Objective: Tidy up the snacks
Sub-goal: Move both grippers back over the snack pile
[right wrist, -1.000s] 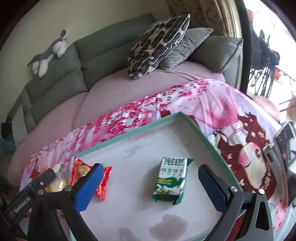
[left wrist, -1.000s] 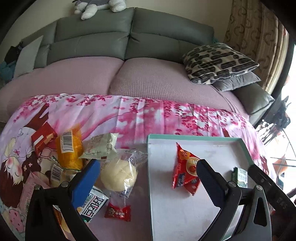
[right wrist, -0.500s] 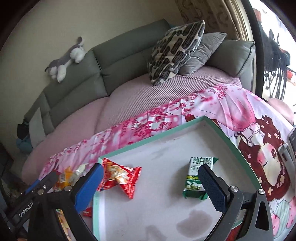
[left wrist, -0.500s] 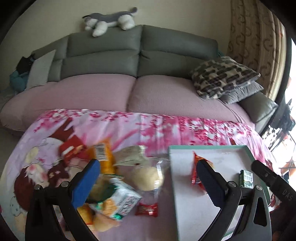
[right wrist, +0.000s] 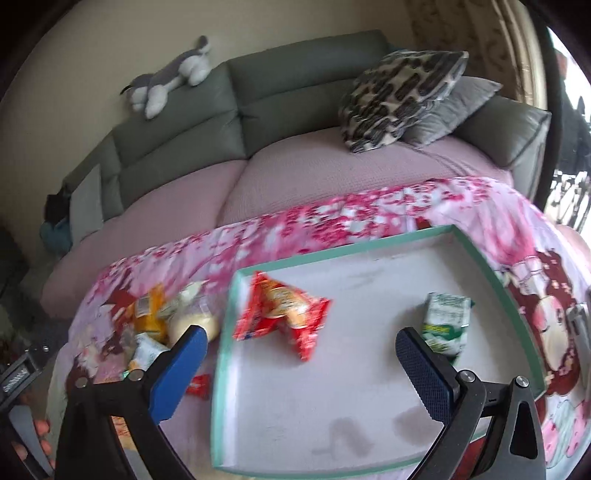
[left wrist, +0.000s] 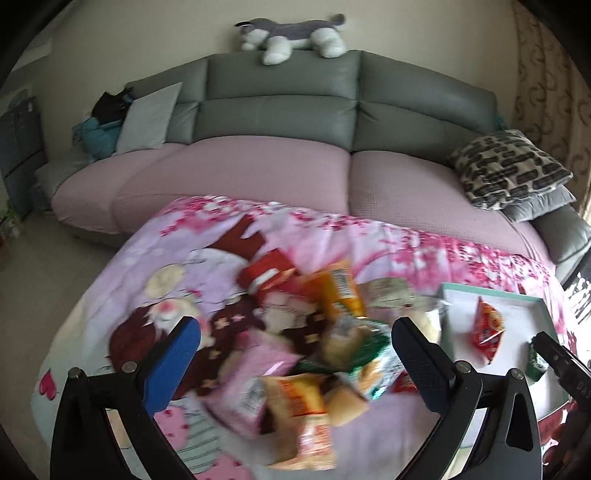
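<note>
The left gripper (left wrist: pixel 295 362) has its jaws spread wide with nothing between the pads. Ahead of them and partly between the two fingers lies a blurred heap of snacks (left wrist: pixel 317 354) on the pink flowered cloth (left wrist: pixel 155 258) that covers the tabletop. At the far side of the heap sit a red box (left wrist: pixel 264 271) and an orange packet (left wrist: pixel 341 295); a pink packet (left wrist: pixel 255 376) lies close in, nearer the left jaw, and a green-and-white packet (left wrist: pixel 376 354) lies just inside the right jaw. Motion blur hides the finer detail of the pile.

Beyond the outer side of that right jaw stands the tray (left wrist: pixel 491 293), white inside with a green rim. It holds a red packet (left wrist: pixel 487 328) and a small green packet (left wrist: pixel 535 363), the two lying apart.

The right gripper (right wrist: pixel 301 360) also has its jaws wide apart and holds nothing. The tray (right wrist: pixel 369 245) fills most of the space ahead of them. The red packet (right wrist: pixel 282 315) lies ahead between the jaws, toward the left one, near the tray's left rim. The green packet (right wrist: pixel 447 325) lies just past the tip of the right jaw. Outside the left jaw, off the tray, part of the heap (right wrist: pixel 166 317) shows on the cloth, with a small red sweet (right wrist: pixel 198 386) just beside the tray's rim.

A grey sofa (left wrist: pixel 280 107) with a stuffed toy (left wrist: pixel 291 35) on its back stands behind the tabletop.
</note>
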The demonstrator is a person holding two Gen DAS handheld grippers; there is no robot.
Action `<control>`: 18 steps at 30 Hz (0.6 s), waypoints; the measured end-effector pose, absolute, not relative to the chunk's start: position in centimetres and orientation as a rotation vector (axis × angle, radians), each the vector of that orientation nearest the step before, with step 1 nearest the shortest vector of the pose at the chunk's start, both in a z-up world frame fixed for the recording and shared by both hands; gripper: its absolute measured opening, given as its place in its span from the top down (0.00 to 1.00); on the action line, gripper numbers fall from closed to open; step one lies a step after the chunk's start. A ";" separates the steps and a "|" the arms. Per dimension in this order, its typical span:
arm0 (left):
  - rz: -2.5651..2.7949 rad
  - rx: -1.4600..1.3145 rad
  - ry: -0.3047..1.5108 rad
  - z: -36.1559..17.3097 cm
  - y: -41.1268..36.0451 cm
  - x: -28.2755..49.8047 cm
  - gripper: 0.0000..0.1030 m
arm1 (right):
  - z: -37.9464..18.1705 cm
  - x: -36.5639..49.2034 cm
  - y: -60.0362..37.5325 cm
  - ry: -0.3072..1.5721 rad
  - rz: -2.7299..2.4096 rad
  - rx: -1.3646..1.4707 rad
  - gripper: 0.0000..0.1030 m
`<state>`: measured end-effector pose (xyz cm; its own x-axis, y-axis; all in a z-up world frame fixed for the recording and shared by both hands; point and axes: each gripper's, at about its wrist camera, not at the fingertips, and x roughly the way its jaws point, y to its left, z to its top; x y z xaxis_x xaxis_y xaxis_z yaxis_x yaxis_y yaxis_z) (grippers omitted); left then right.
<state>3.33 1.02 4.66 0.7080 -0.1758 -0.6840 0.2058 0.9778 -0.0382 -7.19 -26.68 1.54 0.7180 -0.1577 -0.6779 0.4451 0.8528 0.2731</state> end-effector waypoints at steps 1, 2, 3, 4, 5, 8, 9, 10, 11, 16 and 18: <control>-0.206 0.029 0.758 4.7 1.9 3.3 0.00 | 1.6 -7.0 -26.1 0.699 -0.330 0.439 0.00; -0.200 0.019 0.760 4.7 2.5 3.3 0.00 | 1.7 -6.8 -25.5 0.707 -0.318 0.428 0.00; -0.185 0.005 0.765 4.7 3.4 3.3 0.00 | 1.8 -6.5 -24.9 0.713 -0.309 0.416 0.00; -0.173 -0.004 0.769 4.7 4.0 3.4 0.00 | 1.8 -6.3 -24.3 0.720 -0.299 0.403 0.00; -0.165 -0.014 0.772 4.7 4.6 3.4 0.00 | 1.8 -6.1 -23.8 0.724 -0.291 0.393 0.00; -0.152 -0.061 0.783 4.6 6.4 3.5 0.00 | 2.0 -5.6 -22.0 0.727 -0.259 0.359 0.00; -0.150 -0.072 0.784 4.6 6.8 3.5 0.00 | 2.1 -5.4 -21.6 0.728 -0.250 0.347 0.00; -0.147 -0.083 0.784 4.6 7.2 3.4 0.00 | 2.1 -5.2 -21.1 0.730 -0.243 0.338 0.00; -0.144 -0.092 0.788 4.5 7.5 3.4 0.00 | 2.2 -5.1 -20.6 0.731 -0.234 0.331 0.00; -0.151 -0.120 0.842 3.7 8.3 3.7 0.00 | 2.0 -4.4 -17.8 0.751 -0.175 0.294 0.00; -0.167 -0.131 0.878 3.0 8.2 3.8 0.00 | 1.7 -4.1 -16.8 0.766 -0.162 0.268 0.00</control>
<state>3.79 8.21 3.01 0.6267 -0.1987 -0.7535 0.0912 0.9790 -0.1823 -4.11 -16.82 1.74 0.7105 -0.0472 -0.7021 0.2412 0.9536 0.1801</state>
